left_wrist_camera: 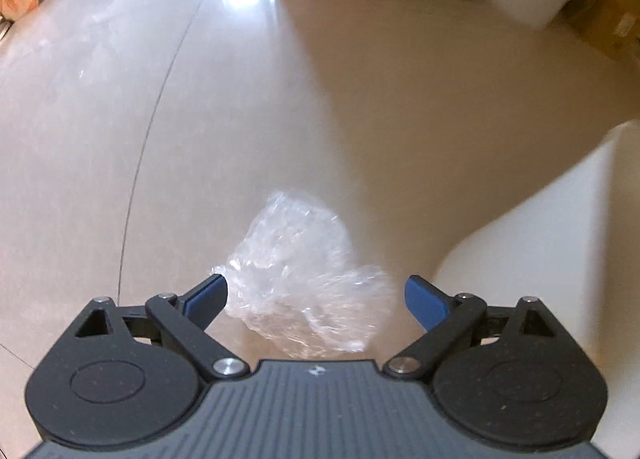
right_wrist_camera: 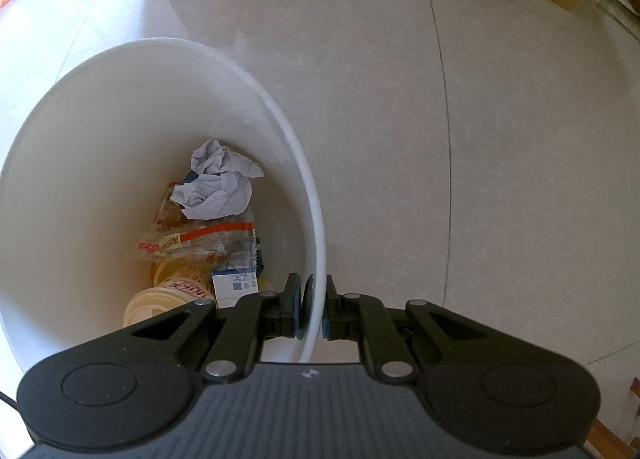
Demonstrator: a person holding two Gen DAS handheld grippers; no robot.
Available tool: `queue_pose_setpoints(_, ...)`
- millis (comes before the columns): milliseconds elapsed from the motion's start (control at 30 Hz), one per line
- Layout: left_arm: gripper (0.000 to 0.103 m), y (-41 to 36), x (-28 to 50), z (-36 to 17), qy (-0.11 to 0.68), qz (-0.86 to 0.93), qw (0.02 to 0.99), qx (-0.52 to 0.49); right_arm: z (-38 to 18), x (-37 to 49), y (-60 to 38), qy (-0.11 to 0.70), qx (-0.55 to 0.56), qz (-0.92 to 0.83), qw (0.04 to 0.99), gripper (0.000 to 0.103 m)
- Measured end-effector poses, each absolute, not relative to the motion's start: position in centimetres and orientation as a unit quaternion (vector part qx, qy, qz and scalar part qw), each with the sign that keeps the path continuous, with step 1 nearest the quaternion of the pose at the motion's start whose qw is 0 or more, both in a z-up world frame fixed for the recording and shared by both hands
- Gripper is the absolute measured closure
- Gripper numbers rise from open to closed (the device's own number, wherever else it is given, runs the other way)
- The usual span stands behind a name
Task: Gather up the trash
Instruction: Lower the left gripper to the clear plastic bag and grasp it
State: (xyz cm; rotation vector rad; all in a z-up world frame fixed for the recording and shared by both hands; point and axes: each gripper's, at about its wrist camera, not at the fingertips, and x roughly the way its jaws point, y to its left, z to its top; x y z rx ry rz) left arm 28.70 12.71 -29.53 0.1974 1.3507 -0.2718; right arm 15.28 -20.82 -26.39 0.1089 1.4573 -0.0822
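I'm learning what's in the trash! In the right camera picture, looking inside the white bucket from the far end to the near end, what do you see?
Crumpled paper → clear wrapper with the red stripe → printed paper cup → cream lid, all inside the white bucket.

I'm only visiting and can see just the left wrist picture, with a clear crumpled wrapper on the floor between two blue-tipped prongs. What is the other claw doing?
Observer: The right claw is shut on the rim of a white bin, one pad inside the wall and one outside.
Operator: Is that the white shape at my right edge?
Observer: Probably; only the right wrist view shows inside it, and it already holds trash.
Operator: What kind?
Observer: A crumpled paper on top, a snack wrapper with a red stripe below it, and a noodle cup at the bottom.
Operator: Any more litter on the floor there?
Observer: None shows on the tiles beside the bin in that view.
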Motion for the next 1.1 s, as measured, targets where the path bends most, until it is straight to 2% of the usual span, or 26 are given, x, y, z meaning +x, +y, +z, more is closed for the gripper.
queue_pose_setpoints(167,0.008,12.6,28.9,-34.5,0.647,-0.106,0.751,0.083,-26.4,15.1,-20.5,0.663,0.041,-0.039,0.746,0.091)
queue_pose_setpoints(500,0.008,11.9,28.9,-39.4,0.673,-0.050,0.737,0.035,-26.5,14.9,-20.3,0.661,0.047,-0.043,0.748,0.091)
queue_pose_setpoints(767,0.009,10.8,28.5,-42.9,0.672,-0.019,0.737,0.079,-26.2,14.6,-21.0,0.657,0.052,-0.033,0.751,0.091)
queue_pose_setpoints(967,0.056,10.9,28.0,-42.9,0.665,-0.017,0.740,0.104,-26.1,14.4,-21.3,0.657,0.057,-0.030,0.751,0.091)
queue_pose_setpoints(1067,0.072,11.5,28.2,-42.2,0.665,-0.020,0.740,0.103,-26.0,14.4,-21.4,0.657,0.057,-0.030,0.751,0.091)
queue_pose_setpoints(1100,0.074,11.6,28.2,-41.6,0.664,-0.024,0.740,0.105,-25.9,14.5,-21.4,0.657,0.057,-0.030,0.751,0.091)
